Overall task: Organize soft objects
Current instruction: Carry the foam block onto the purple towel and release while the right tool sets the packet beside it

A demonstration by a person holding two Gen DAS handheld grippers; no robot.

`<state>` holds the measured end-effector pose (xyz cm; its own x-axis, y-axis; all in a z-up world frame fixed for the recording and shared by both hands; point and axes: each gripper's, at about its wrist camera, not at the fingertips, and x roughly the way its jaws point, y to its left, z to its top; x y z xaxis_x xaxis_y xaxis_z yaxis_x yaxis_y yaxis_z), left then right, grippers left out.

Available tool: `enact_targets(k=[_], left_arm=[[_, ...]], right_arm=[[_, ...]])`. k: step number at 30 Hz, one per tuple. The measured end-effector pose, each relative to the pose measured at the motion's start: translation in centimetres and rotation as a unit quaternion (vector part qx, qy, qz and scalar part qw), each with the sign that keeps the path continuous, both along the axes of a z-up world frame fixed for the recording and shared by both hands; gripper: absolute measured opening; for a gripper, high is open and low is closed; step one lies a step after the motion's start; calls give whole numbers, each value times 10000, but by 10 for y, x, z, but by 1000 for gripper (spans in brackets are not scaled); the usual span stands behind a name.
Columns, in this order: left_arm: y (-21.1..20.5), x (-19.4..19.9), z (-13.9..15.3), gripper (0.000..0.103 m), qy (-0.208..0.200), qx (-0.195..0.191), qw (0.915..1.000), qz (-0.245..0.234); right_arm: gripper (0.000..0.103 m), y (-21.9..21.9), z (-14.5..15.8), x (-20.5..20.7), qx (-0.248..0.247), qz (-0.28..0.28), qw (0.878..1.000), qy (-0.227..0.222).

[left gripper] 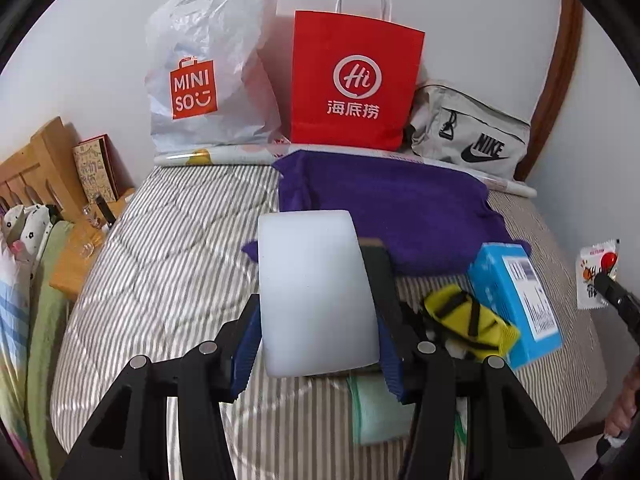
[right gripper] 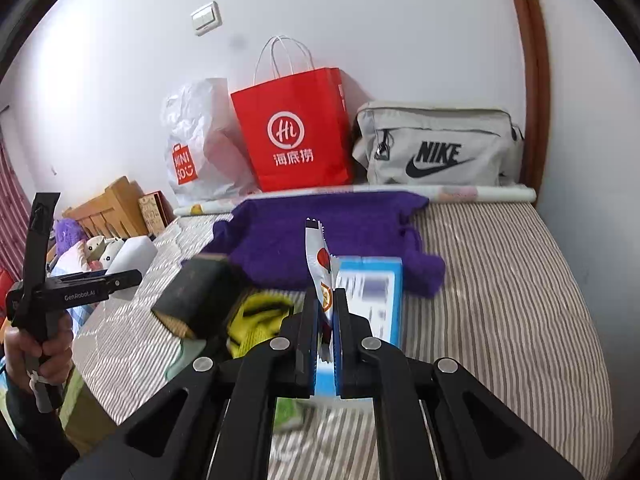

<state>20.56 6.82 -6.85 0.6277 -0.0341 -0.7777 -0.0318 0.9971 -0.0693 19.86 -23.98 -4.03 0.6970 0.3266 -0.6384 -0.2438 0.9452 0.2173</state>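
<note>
My left gripper point(left gripper: 318, 320) is shut on a white foam-like block point(left gripper: 316, 292), its blue pads pressing both sides, held above the striped bed point(left gripper: 160, 264). The right wrist view shows that block point(right gripper: 132, 258) at far left. My right gripper point(right gripper: 327, 300) is shut on a white snack packet point(right gripper: 320, 264) with red print, also lifted; the packet point(left gripper: 596, 276) appears at the left wrist view's right edge. Below lie a purple knit garment point(left gripper: 392, 208), a yellow sock with black stripes point(left gripper: 468, 320), a mint-green cloth point(left gripper: 376, 408) and a blurred dark block with a tan face point(right gripper: 196, 296).
A blue box point(left gripper: 516, 304) lies beside the sock. Along the wall stand a white Miniso plastic bag point(left gripper: 208, 76), a red paper bag point(left gripper: 352, 80) and a grey Nike bag point(left gripper: 468, 136), with a paper roll point(left gripper: 200, 158) in front. A wooden headboard point(left gripper: 36, 160) stands left.
</note>
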Motion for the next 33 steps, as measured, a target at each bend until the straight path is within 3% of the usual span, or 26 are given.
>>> enact_targets(k=[11, 19, 22, 33], left_arm=[[-1, 71, -8, 52, 242, -169, 9994, -199], [-8, 130, -24, 52, 489, -308, 9977, -361], [-10, 151, -31, 52, 632, -522, 9957, -430], [-26, 221, -64, 52, 1175, -650, 9890, -613]], right_arm=[[6, 8, -3, 79, 64, 231, 9996, 157], [7, 17, -28, 134, 29, 451, 9977, 510], [7, 19, -39, 150, -71, 474, 9968, 646], [10, 19, -76, 188, -300, 616, 9915, 1103]])
